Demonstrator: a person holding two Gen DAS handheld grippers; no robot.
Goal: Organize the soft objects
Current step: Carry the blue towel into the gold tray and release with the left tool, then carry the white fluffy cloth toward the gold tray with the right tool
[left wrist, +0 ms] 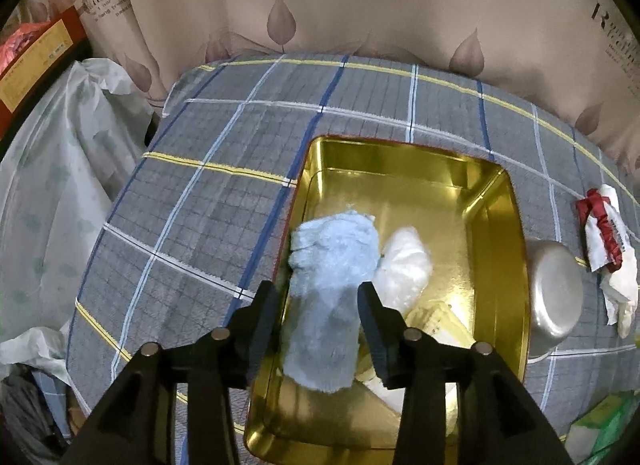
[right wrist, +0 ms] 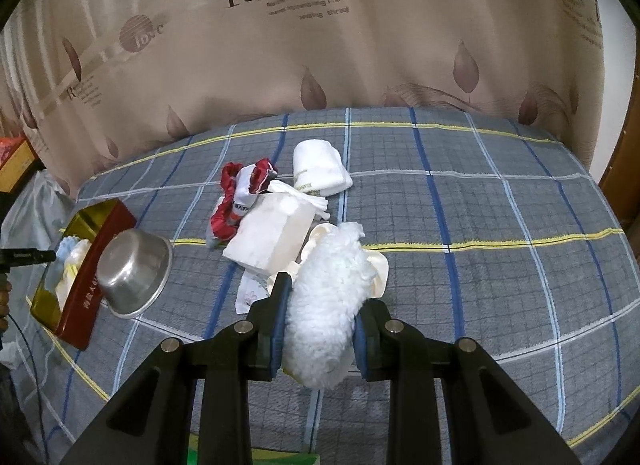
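The left gripper (left wrist: 318, 321) sat nearest the lens, its black jaws spread wide with a pale blue fluffy cloth (left wrist: 330, 297) lying loose between them, the pads clear of its sides. That cloth was a rolled, shaggy bundle resting inside the gold tin (left wrist: 502, 265), against the tin's left wall. Beside it, toward the tin's middle, lay a white crinkled bundle (left wrist: 406, 265), and under both, at the tin's near end, some flat cream packets (left wrist: 434, 317) showed.

The right gripper (right wrist: 320, 329) was clamped on a white fleecy roll (right wrist: 328, 305), its blue-padded jaws pressing into both sides so the pile bulged above and below them. The roll was thick, woolly and bright white, held over the checked blanket (right wrist: 500, 245), well to the right of the tin.

Just outside the tin's right wall a steel bowl (right wrist: 134, 277) lay tipped on its side, leaning on the tin's red outer face. Further from the tin stood a white block (right wrist: 268, 241), with a red and white garment (right wrist: 236, 201) touching its far corner and a folded white towel (right wrist: 320, 167) beyond that. A cream cloth (right wrist: 378, 269) lay under the held roll. A leaf-printed curtain (right wrist: 320, 45) hung behind the blanket.
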